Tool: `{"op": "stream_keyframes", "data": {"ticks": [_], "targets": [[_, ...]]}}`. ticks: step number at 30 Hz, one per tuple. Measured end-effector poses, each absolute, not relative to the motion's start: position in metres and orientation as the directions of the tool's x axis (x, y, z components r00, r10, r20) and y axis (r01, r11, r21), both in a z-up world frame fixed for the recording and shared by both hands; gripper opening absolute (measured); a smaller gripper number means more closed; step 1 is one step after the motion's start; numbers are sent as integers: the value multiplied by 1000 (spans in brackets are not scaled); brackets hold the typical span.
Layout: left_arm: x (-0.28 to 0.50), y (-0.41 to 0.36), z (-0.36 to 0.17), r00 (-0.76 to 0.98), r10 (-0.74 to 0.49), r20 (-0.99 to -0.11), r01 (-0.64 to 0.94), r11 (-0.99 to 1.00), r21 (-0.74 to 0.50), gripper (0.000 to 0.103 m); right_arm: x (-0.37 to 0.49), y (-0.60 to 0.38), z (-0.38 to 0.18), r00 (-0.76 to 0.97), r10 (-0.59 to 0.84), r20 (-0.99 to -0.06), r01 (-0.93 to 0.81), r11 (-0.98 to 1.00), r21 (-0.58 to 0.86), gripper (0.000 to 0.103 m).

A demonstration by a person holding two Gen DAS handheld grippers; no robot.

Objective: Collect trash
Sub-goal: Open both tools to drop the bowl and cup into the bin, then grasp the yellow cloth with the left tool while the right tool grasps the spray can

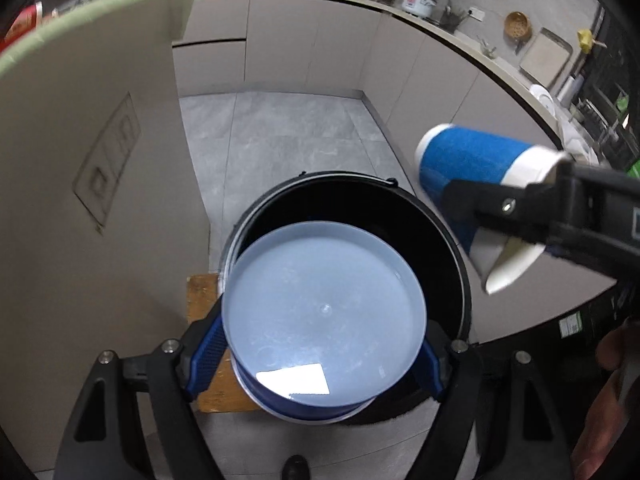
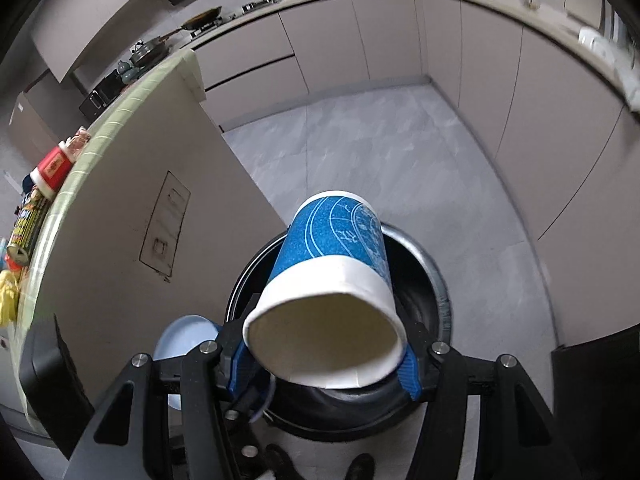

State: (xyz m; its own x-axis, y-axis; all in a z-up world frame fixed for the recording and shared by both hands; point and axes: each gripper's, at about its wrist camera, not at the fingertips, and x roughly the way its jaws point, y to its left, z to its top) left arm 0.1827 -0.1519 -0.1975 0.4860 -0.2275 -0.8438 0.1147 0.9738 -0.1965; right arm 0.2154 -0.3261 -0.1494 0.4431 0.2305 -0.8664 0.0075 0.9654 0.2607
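We saw a grey tiled floor [image 1: 288,140] ringed by pale kitchen cabinets [image 2: 472,64], with a countertop [image 1: 436,20] along the far and right sides carrying pots, bottles and a rice cooker [image 1: 418,0]. To the left stood a tall beige panel [image 1: 80,160] topped by a green-edged counter [image 2: 100,136], where a red cup [image 2: 52,168] and some packets lay.

On the floor, near us, sat a round black trash bin [image 1: 448,232], open at the top; in the right wrist view its dark rim [image 2: 436,276] showed behind the cup.

Our left gripper [image 1: 320,356] was clamped on a blue tub with a pale blue lid [image 1: 324,316], its blue pads [image 1: 206,356] pressing either side, and the tub hung directly above the bin's mouth. A wooden board [image 1: 202,296] showed just left of the bin.

Our right gripper [image 2: 324,364] was closed around a blue and white paper cup [image 2: 332,268], squeezing its open white rim out of round. The cup pointed its base away from us, tilted, and hung over the bin's right side, near the tub but apart from it.
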Motion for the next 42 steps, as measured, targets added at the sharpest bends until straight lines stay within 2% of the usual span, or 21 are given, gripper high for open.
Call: {"op": "stream_keyframes", "data": {"ticks": [1,2,3,4,8,19,29,42], "targets": [[187,-155,-204,464,-204,-862,100,979,-178,90,222,-329,-159,418,230,-879,20,965,262,77],[188,-155,-207,453,-180,-873,83,984,-160,97,223,-334,-163,416,215,-884,51,965,258,93],[186,-152,-208,457,-162,-874,69,987,-147,98,224,-343,-165,425,197,-883,93,961,259,99],[184,-150,-207,459,-157,-874,66,987,-143,98,223,-353,-164,441,186,-878,128,955,266,102],[179,-149,-198,472,-137,-871,69,991,-119,98,220,-374,-158,462,140,-876,186,950,250,102],[166,-143,-148,530,-123,-839,77,992,-97,98,208,-377,-105,539,81,-839,155,969,193,102],[163,-100,-75,632,-54,-773,17,998,-56,98,199,-332,-47,607,69,-792,45,992,122,102],[150,-37,-46,695,38,-718,-111,992,-55,98,190,-253,-9,647,146,-748,-118,989,91,102]]}}
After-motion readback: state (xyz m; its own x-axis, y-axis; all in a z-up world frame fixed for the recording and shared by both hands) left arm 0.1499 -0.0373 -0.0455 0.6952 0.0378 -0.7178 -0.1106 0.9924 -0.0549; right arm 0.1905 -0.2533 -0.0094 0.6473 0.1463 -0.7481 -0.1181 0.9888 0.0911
